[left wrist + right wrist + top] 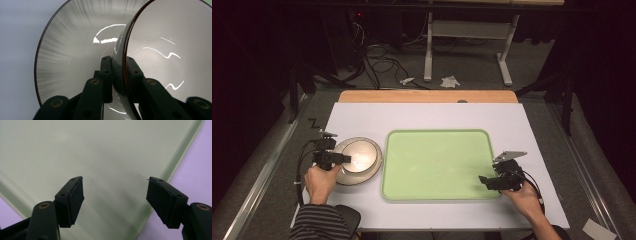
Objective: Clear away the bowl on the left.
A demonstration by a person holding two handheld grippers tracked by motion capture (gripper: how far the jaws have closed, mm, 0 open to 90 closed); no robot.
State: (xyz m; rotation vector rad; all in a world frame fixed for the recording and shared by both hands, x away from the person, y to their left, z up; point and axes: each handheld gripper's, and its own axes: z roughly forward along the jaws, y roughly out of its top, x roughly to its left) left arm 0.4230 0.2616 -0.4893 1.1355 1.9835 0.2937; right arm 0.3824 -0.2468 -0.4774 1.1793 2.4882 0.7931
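Glossy pale bowl (172, 45) with thin dark rim, nested in a streaked grey plate (72, 57). Left gripper (119, 75) fingers pinch the bowl's rim. Right gripper (115, 200) fingers wide, nothing held.

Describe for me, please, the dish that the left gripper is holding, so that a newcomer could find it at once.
Start at the green tray in the middle of the white table. Just left of it sits a round plate, and on that plate rests the bowl. It is the smaller, deeper dish of the two, pale and glossy with a thin dark rim, and the left gripper clamps its rim between its fingers.
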